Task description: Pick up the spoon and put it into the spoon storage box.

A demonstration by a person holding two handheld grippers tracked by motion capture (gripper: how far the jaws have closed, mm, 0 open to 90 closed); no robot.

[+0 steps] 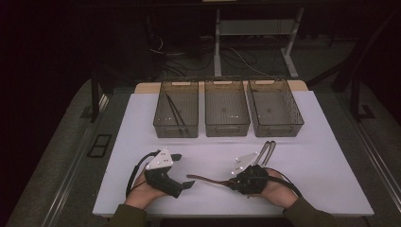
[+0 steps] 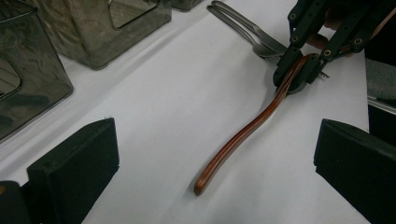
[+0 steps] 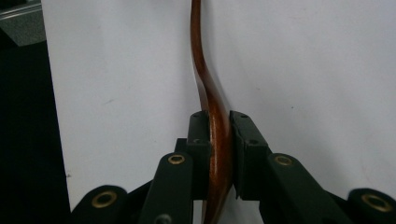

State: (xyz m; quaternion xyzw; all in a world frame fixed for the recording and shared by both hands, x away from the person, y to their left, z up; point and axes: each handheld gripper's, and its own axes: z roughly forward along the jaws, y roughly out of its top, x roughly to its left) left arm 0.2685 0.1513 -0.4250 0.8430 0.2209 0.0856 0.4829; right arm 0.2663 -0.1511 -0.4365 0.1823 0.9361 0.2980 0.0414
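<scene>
- Fingers (image 3: 205,140) of the right gripper (image 3: 219,140) pinch the wider end of a brown wooden utensil (image 2: 243,133), pads pressed on both sides.
- Its long curved handle reaches across the white worktop (image 1: 213,142) toward the left gripper (image 1: 187,185), the tip lying on the surface.
- Left gripper's fingers (image 2: 79,158) stand wide apart, holding nothing.
- Two metal utensils (image 2: 243,28) lie just beyond the right gripper.
- Three dark bins (image 1: 227,127) line the far side.
</scene>
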